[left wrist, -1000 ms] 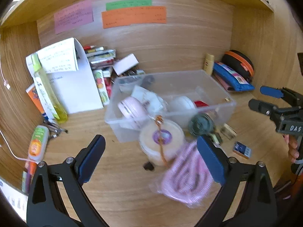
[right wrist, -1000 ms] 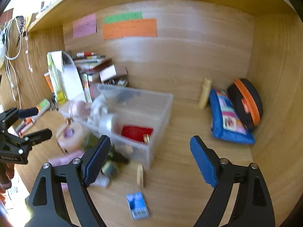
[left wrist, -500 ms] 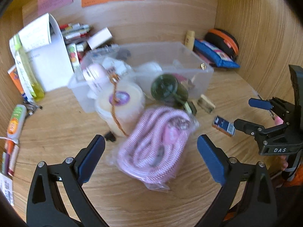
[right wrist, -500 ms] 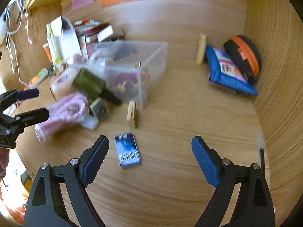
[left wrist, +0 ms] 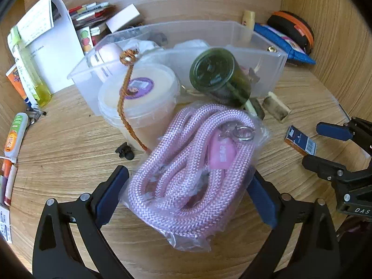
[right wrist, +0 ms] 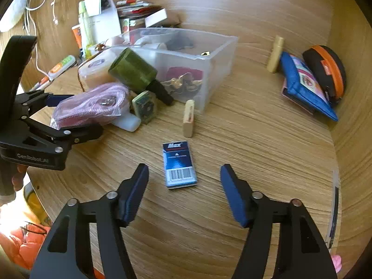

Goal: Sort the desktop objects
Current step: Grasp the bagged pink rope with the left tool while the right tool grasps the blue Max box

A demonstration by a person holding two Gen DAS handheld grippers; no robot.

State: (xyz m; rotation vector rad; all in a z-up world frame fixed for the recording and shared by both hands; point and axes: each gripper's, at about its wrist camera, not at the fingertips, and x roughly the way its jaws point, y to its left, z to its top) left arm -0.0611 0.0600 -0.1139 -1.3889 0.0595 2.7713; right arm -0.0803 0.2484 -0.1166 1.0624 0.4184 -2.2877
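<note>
Wood-grain panels wall in a cluttered bench [right wrist: 267,139], its top matte and streaked. Near the front lies a small blue box [right wrist: 179,164], flat, glossy, barcode end toward the camera; it sits ahead of the right claw [right wrist: 183,186], between the lines of its two pads but untouched. That claw's jaws have just been closing yet stand apart with nothing gripped. The box looks light, stiff and a little slick, so I would pinch it across its long sides, low against the wood. Left of it, the left claw [left wrist: 186,195] straddles a bagged pink rope [left wrist: 193,167]; its blue pads flank the bag, and I cannot tell whether they press it. The rope is soft, braided and bulky, its clear wrap crinkly and likely slippery, so a hold across the thick middle of the coil seems safest. Behind stand a clear plastic bin [left wrist: 267,76], a round cream tub [left wrist: 139,97] and a dark green jar [left wrist: 214,72] tipped on its side.
</note>
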